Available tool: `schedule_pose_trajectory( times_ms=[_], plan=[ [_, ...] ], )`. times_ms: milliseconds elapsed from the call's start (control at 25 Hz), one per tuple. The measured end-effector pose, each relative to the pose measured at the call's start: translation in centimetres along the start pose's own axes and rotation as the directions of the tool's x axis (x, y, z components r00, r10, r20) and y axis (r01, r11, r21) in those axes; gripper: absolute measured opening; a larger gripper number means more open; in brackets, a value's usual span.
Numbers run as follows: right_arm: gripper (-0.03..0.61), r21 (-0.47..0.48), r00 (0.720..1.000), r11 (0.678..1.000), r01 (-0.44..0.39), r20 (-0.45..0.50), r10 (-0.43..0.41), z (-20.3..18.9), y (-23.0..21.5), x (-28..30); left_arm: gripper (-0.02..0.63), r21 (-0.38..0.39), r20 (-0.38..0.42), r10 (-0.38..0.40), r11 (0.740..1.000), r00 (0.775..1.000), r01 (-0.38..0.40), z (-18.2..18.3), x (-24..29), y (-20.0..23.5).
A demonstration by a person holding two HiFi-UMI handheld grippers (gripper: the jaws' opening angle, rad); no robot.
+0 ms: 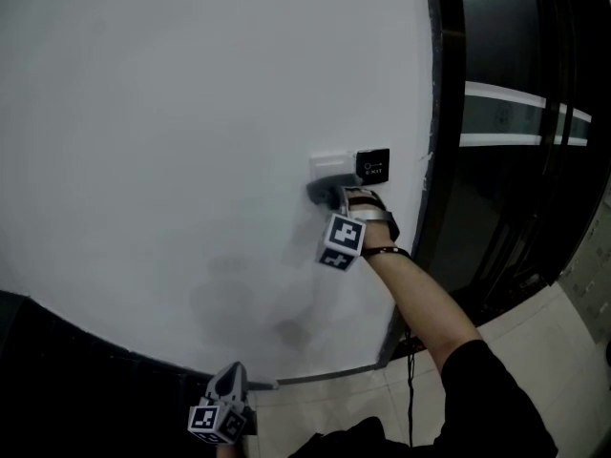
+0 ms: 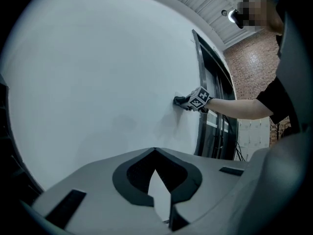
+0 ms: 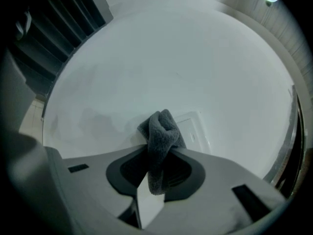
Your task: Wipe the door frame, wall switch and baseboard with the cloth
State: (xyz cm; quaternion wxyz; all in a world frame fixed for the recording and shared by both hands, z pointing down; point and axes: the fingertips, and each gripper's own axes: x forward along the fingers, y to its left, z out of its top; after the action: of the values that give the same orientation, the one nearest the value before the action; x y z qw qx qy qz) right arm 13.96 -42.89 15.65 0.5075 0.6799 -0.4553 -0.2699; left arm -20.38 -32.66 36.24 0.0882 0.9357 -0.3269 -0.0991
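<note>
Cloth of grey fleecy fabric (image 3: pixel 159 129) sits clamped in the fingers of the right gripper (image 1: pixel 334 197), its bunched end pressed on the white rectangular wall switch (image 1: pixel 329 164), just left of a small black panel (image 1: pixel 372 164) and the dark door frame (image 1: pixel 445 113). Low on the left, the left gripper (image 2: pixel 154 150) hangs near the white wall (image 1: pixel 191 113), fingers closed together, empty.

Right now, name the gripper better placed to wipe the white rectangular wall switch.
Right. The right gripper is shut on the grey fleecy cloth, held at the white rectangular wall switch. The left gripper hangs far below, shut and empty.
</note>
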Motion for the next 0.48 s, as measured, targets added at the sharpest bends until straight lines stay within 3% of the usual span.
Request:
schedule_pose_trajectory(
  times_ms=[160, 360, 480],
  plan=[
    [0.077, 0.006, 1.000, 1.000, -0.007, 0.004, 0.007, 0.2, -0.4, -0.6, -0.008, 0.020, 0.014, -0.016, 1.000, 1.000, 0.016, 0.4, -0.2, -0.3],
    [0.077, -0.001, 0.991, 1.000, 0.002, 0.137, -0.002, 3.8, -0.9, -3.6, -0.008, 0.021, 0.005, -0.001, 1.000, 1.000, 0.001, 0.4, -0.6, 0.5],
    [0.077, 0.173, 0.972, 0.975, -0.138, 0.214, 0.099, 5.4, -0.7, -3.7, -0.008, 0.004, -0.004, -0.006, 1.000, 1.000, 0.006, 0.1, -0.4, 0.6]
  ],
)
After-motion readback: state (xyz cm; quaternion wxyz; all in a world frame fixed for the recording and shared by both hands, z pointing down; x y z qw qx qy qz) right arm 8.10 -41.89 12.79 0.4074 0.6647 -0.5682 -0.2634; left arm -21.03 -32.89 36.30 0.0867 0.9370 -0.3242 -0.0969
